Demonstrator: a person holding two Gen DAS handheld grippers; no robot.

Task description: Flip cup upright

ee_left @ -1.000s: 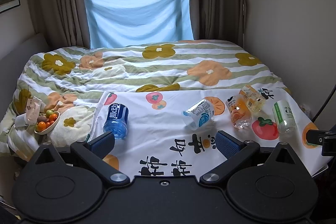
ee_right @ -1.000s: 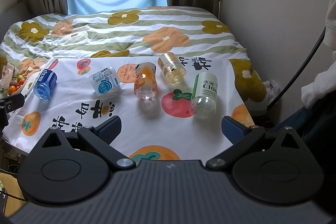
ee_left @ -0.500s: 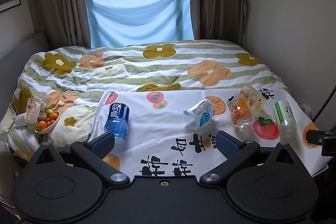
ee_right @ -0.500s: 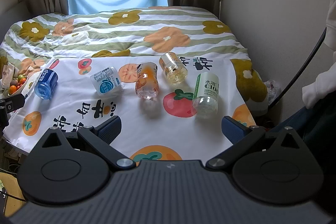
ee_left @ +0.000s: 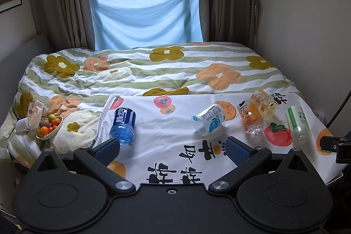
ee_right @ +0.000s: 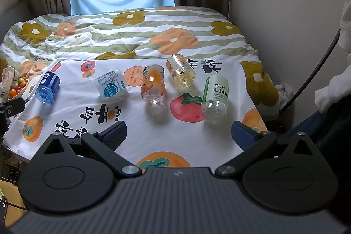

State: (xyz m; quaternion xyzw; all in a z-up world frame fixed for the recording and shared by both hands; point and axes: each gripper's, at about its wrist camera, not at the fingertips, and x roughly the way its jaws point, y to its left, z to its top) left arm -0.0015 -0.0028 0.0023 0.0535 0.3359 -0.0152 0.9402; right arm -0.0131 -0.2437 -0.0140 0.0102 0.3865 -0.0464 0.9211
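Several cups made from cut bottles lie on their sides on a white fruit-print cloth (ee_left: 171,142) (ee_right: 153,131). From left to right: a blue cup (ee_left: 122,125) (ee_right: 47,87), a white and blue cup (ee_left: 209,120) (ee_right: 111,84), an orange cup (ee_left: 251,118) (ee_right: 153,84), a yellow clear cup (ee_left: 264,101) (ee_right: 180,71) and a green-label cup (ee_left: 298,121) (ee_right: 216,97). My left gripper (ee_left: 172,147) is open, short of the blue and white cups. My right gripper (ee_right: 178,132) is open, short of the orange and green-label cups. Neither holds anything.
The cloth lies on a bed with a flowered, striped quilt (ee_left: 153,71). A bowl of small fruit (ee_left: 49,126) and a wrapped packet (ee_left: 34,113) sit at the left edge. A wall (ee_right: 285,3) runs along the right, with a person's white sleeve (ee_right: 335,87) near it.
Both views have shifted slightly; the cups sit a little closer to the right gripper. Nothing on the cloth has moved, and both grippers stay open.
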